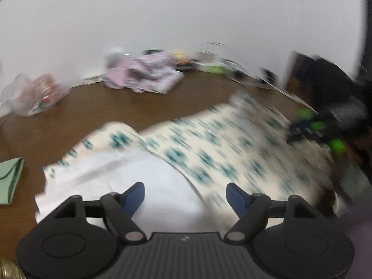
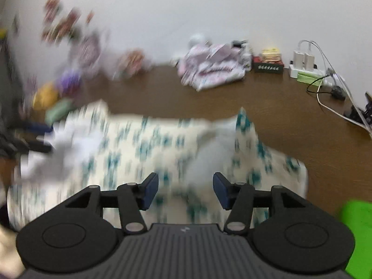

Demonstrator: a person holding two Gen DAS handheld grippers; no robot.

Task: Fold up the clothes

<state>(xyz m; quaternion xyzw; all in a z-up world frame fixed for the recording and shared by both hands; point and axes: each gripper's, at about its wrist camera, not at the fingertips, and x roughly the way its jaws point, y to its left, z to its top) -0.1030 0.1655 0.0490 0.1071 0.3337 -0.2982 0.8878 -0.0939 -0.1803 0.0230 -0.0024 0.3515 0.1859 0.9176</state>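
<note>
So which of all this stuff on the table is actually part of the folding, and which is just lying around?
Part of the job:
- white garment with teal print, spread on the brown table
- left hand-held gripper and right hand-held gripper, both open above it

Just lying about:
- pink patterned clothes pile by the wall
- chargers and cables
- mint-green pouch
- plastic bag
</note>
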